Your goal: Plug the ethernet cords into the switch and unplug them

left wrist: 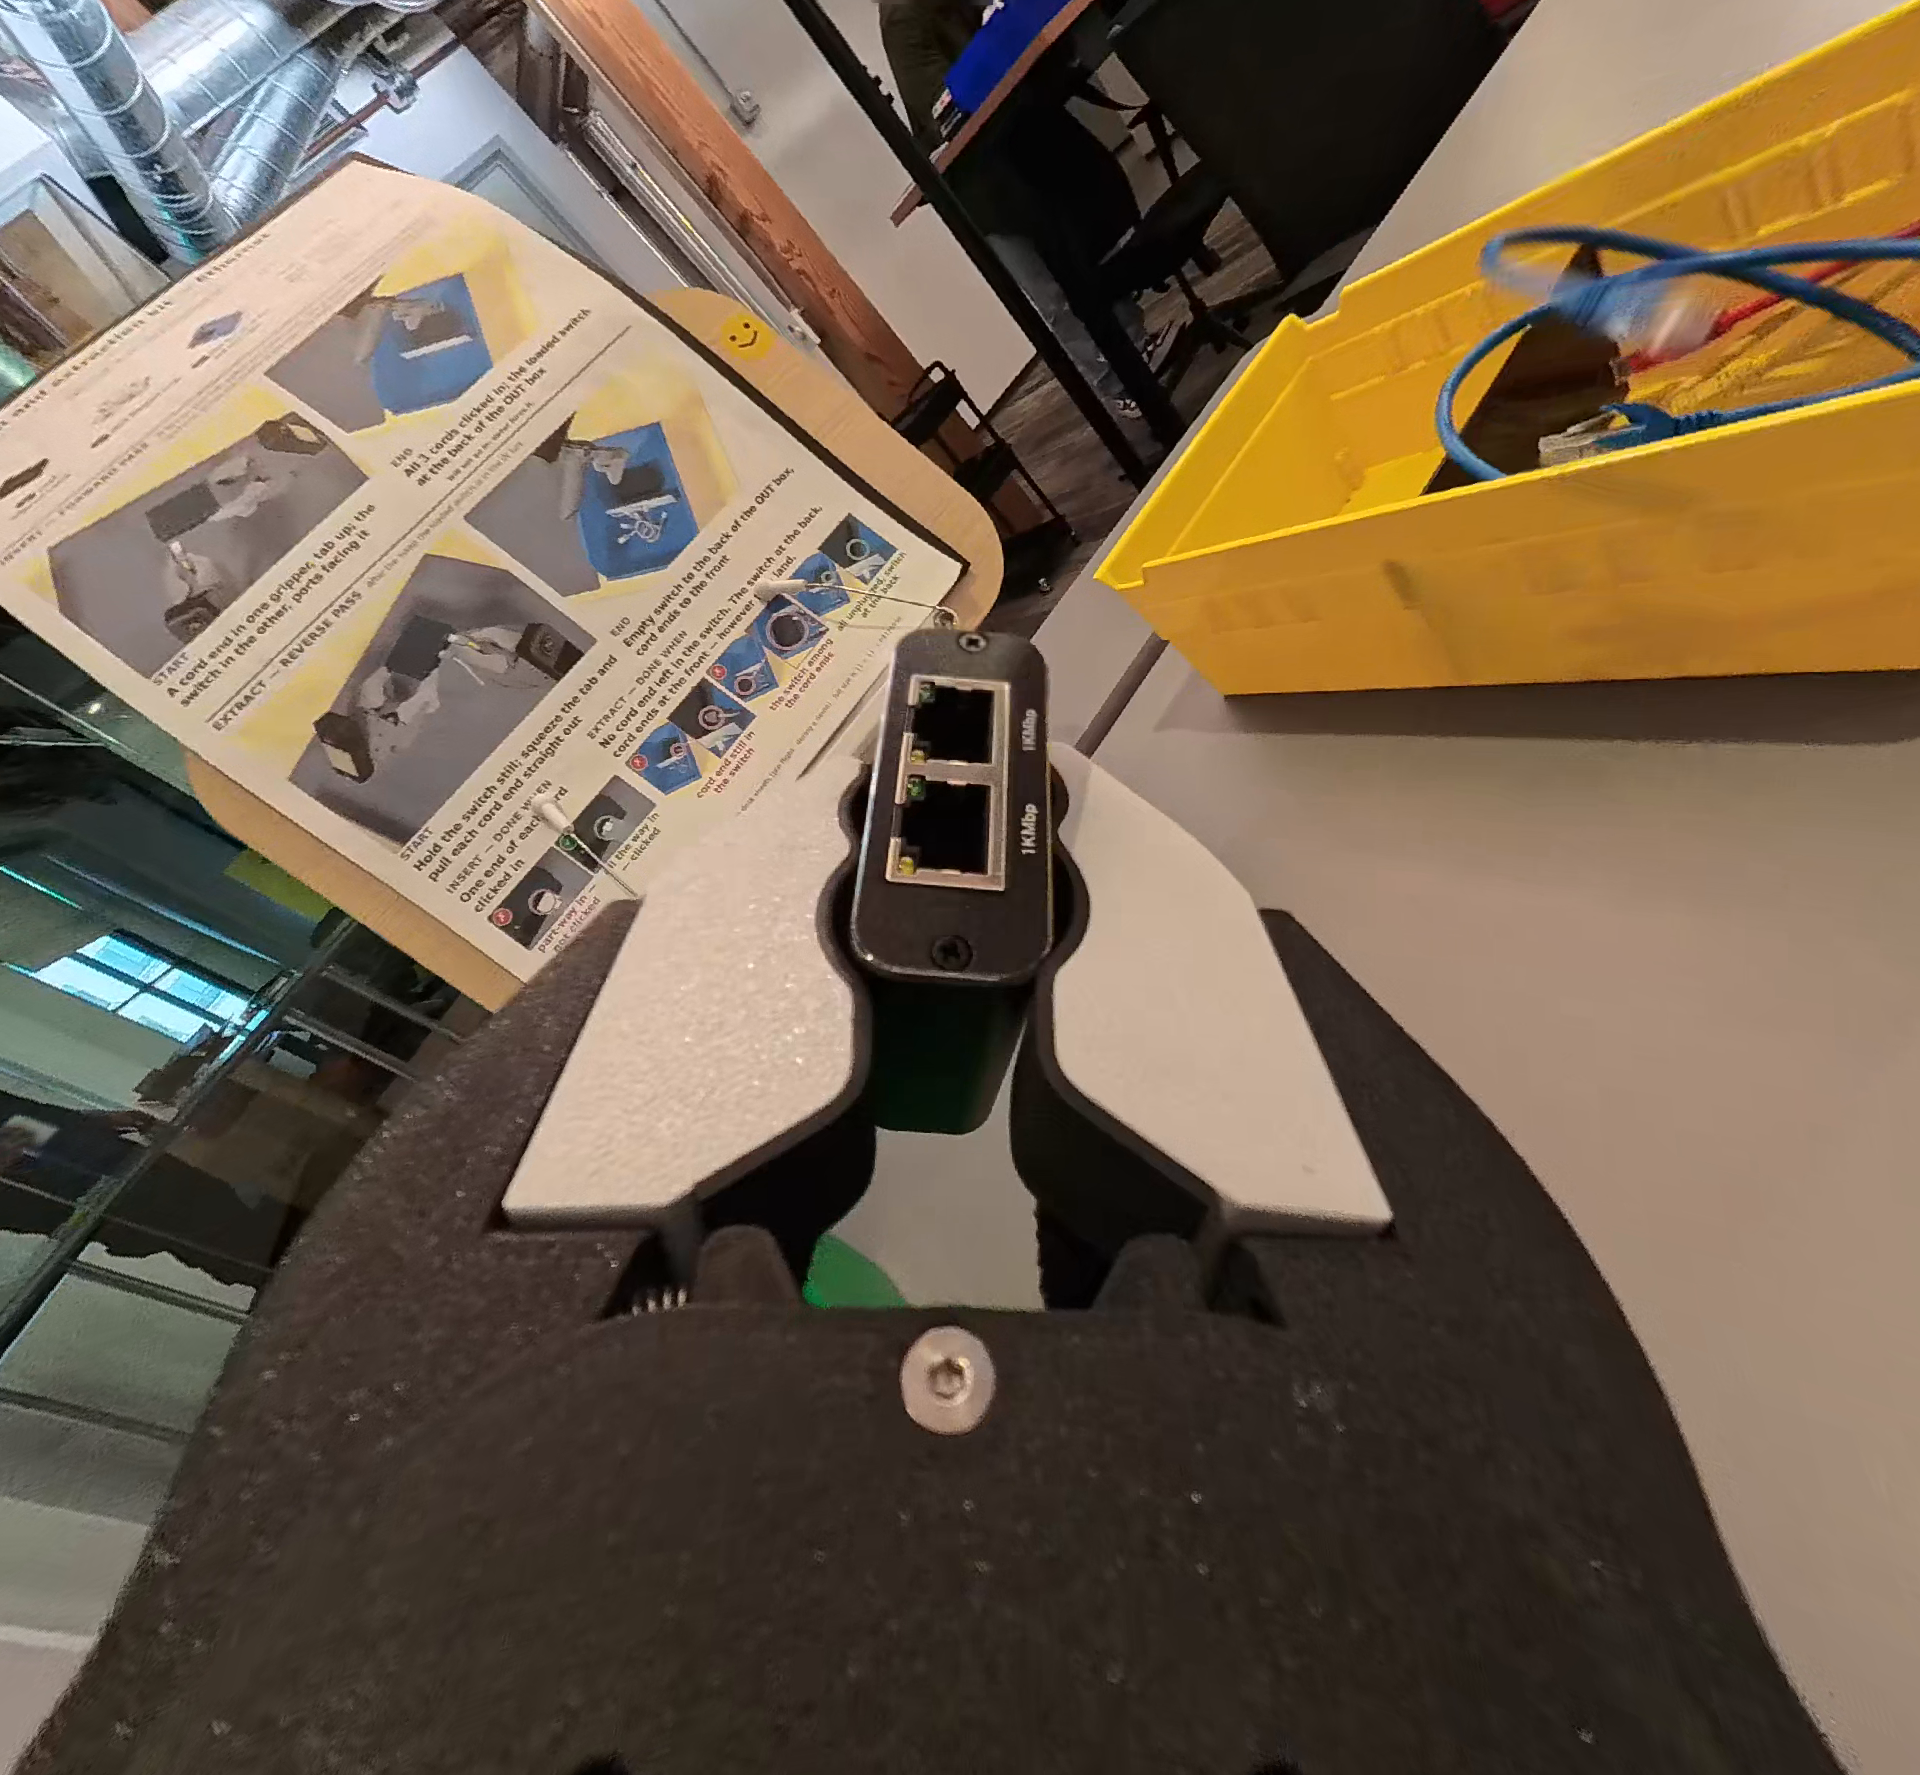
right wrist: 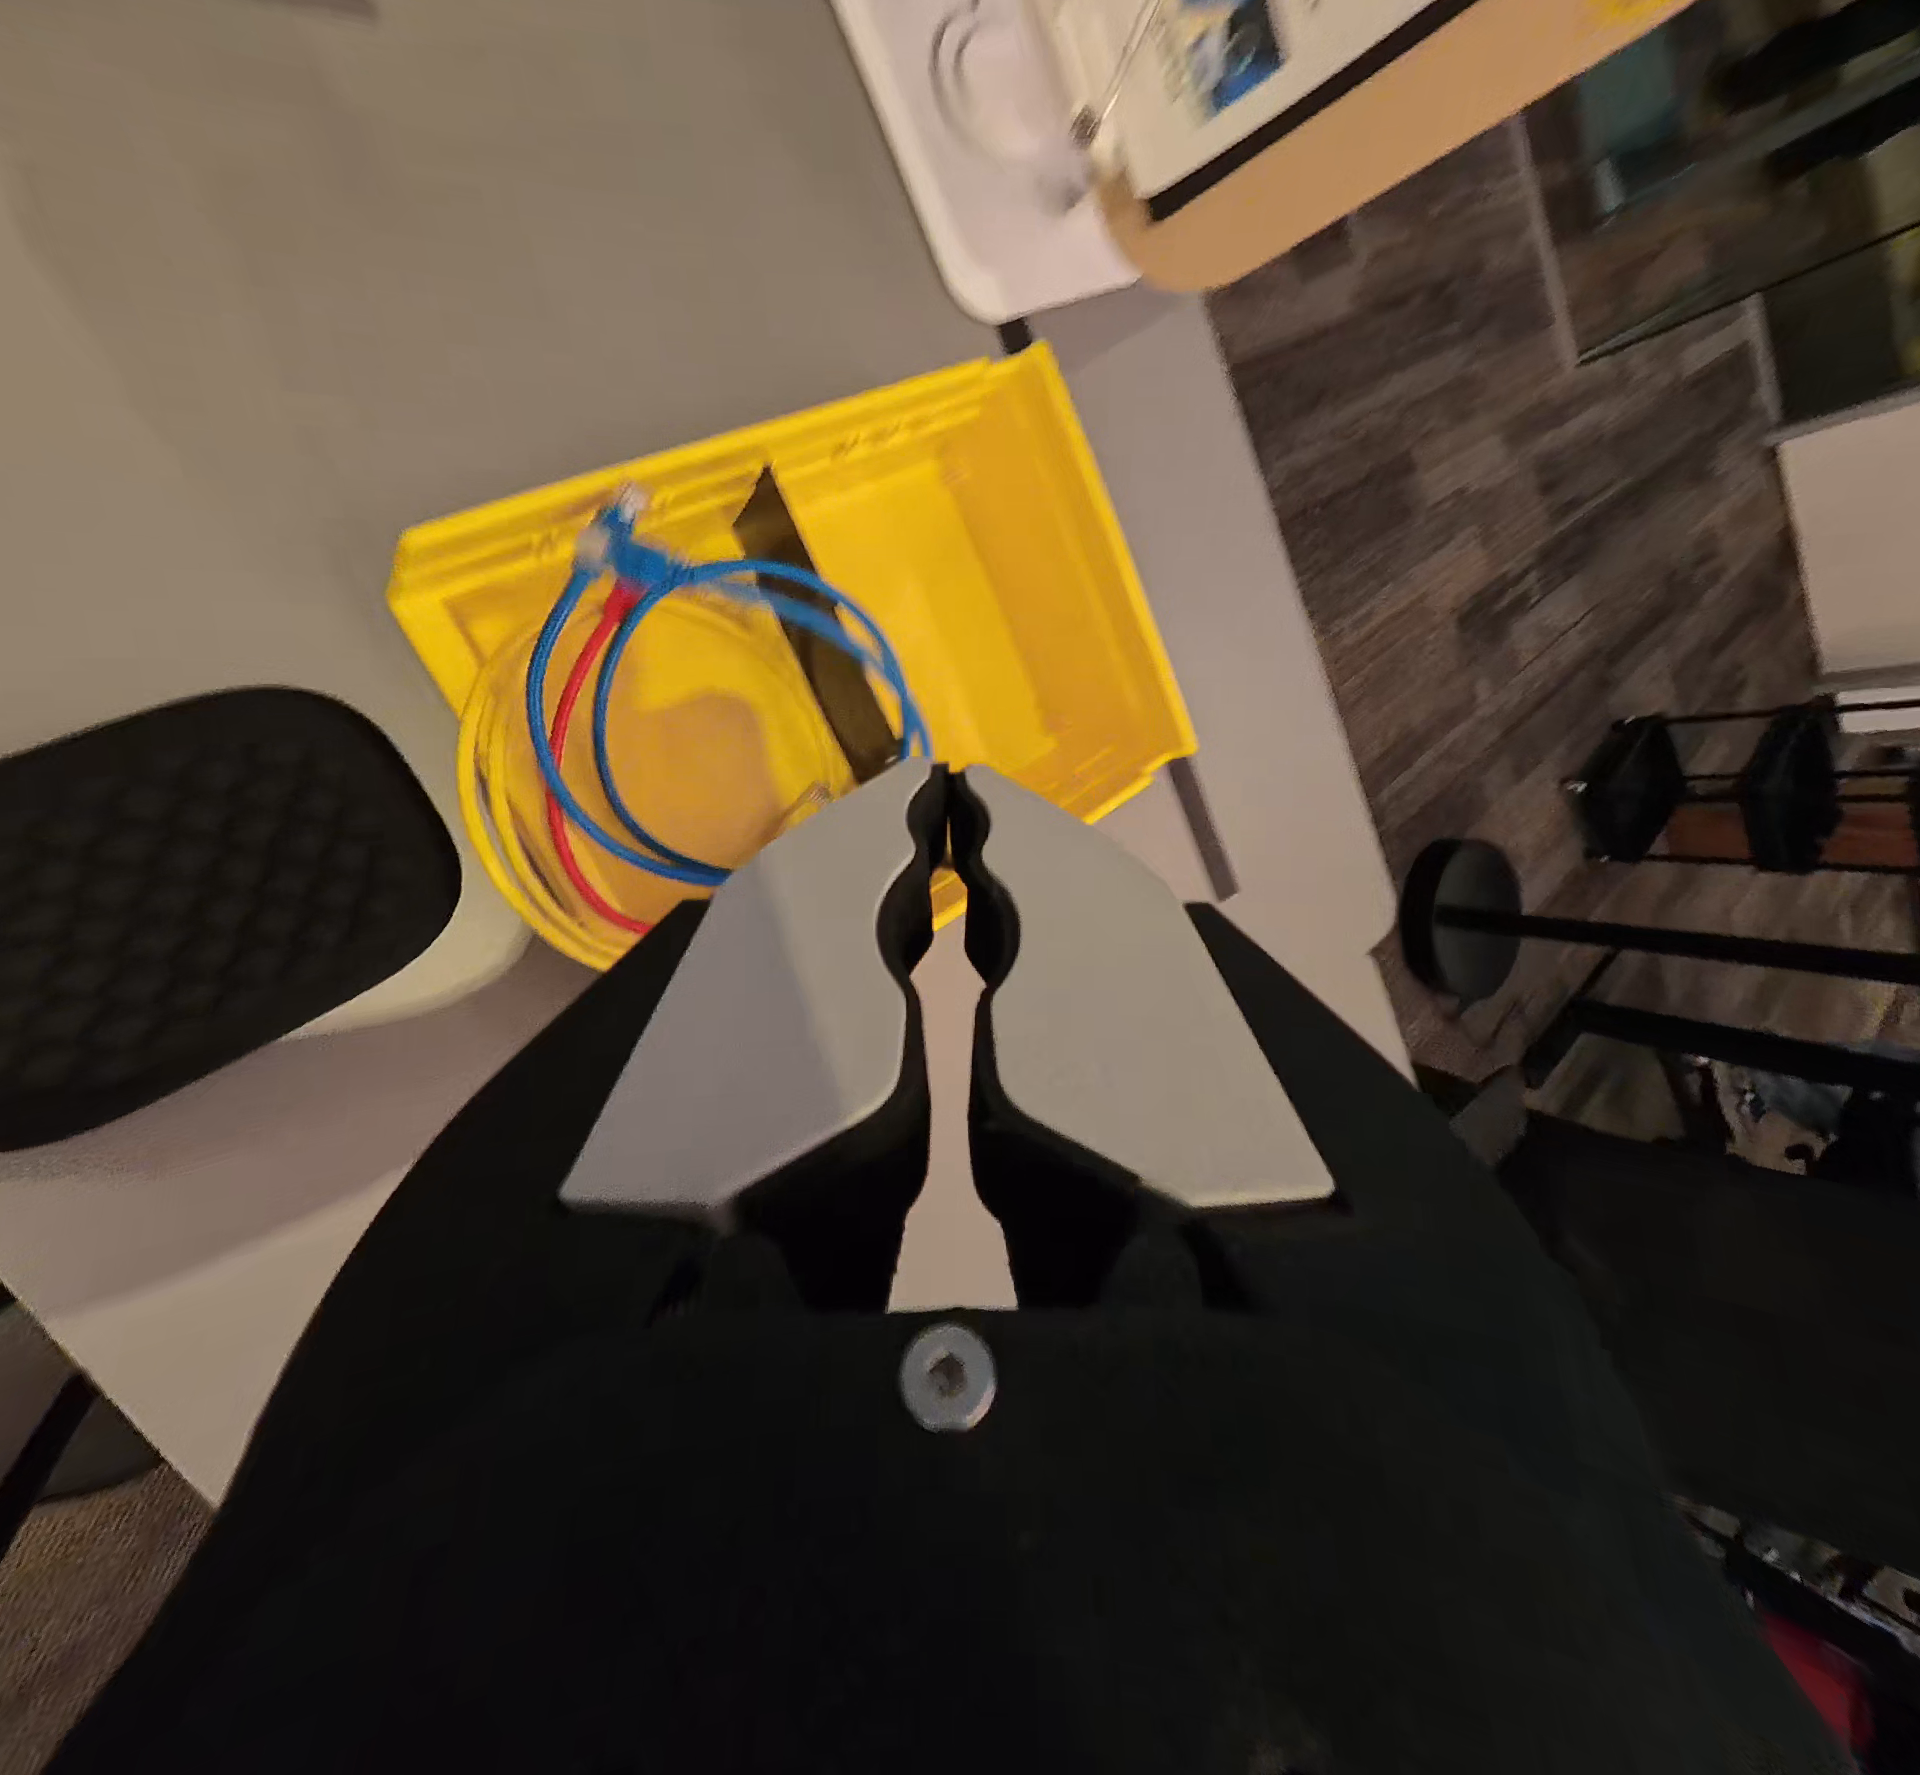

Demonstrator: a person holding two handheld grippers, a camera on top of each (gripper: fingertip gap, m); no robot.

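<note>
My left gripper (left wrist: pixel 956 852) is shut on a small black switch (left wrist: pixel 951 806), held above the grey table with its two empty ports facing the camera. Blue (left wrist: pixel 1662 271) and red (left wrist: pixel 1766 302) ethernet cords lie coiled in a yellow bin (left wrist: pixel 1455 603) at the right. In the right wrist view my right gripper (right wrist: pixel 948 775) is shut and empty, hovering above the near edge of the yellow bin (right wrist: pixel 1039 582). The blue cord (right wrist: pixel 603 738), the red cord (right wrist: pixel 566 738) and a yellow cord (right wrist: pixel 488 842) lie in it, plug ends at the far left corner.
An instruction sheet on a wooden board (left wrist: pixel 468 530) stands beyond the switch; it also shows in the right wrist view (right wrist: pixel 1351 63). A white tray (right wrist: pixel 935 115) sits by it. A black mesh chair back (right wrist: pixel 187 894) is at the left. The table edge (right wrist: pixel 1299 686) drops to the floor on the right. There is about 30 centimeters between the tips of the two grippers.
</note>
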